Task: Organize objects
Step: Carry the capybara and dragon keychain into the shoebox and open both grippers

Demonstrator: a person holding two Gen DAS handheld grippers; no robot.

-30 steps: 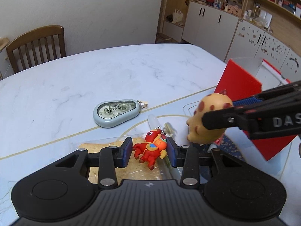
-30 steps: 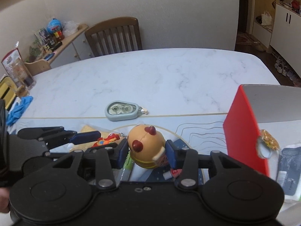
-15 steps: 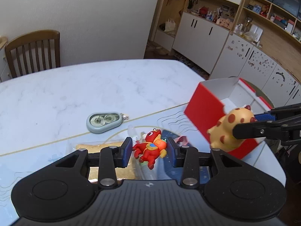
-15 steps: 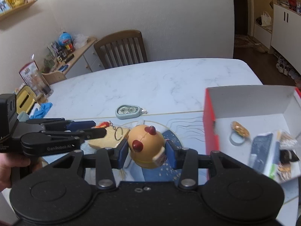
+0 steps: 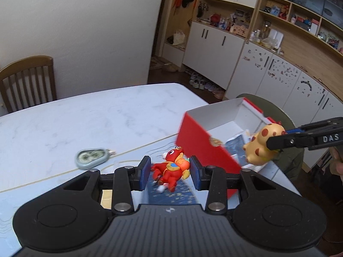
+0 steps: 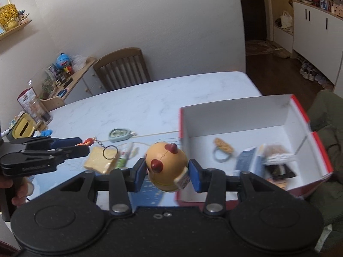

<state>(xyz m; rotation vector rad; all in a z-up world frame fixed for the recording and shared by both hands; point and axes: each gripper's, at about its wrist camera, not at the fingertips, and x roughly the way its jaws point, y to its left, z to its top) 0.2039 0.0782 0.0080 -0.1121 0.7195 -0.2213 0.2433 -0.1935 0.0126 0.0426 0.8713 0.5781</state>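
My left gripper (image 5: 169, 172) is shut on a red dragon keychain (image 5: 171, 169) and holds it above the table, left of the red box (image 5: 203, 147). Seen from the right wrist view, the left gripper (image 6: 84, 145) holds the toy with its key ring (image 6: 109, 152) dangling. My right gripper (image 6: 167, 174) is shut on a tan spotted toy (image 6: 166, 166), held at the box's near left corner. In the left wrist view that toy (image 5: 262, 144) hangs over the box's near edge. The box (image 6: 235, 111) is open, white inside, and holds several small items.
A grey-green correction tape (image 6: 119, 135) lies on the marble table (image 6: 150, 105). A toast-shaped sponge (image 6: 99, 160) and a tube (image 6: 125, 154) lie near it. Wooden chairs (image 6: 122, 68) stand at the far side. A cluttered side shelf (image 6: 64, 75) is at left.
Both grippers have risen and moved right toward the box with their toys. The dragon keychain left the table. The box's inside has come into view.
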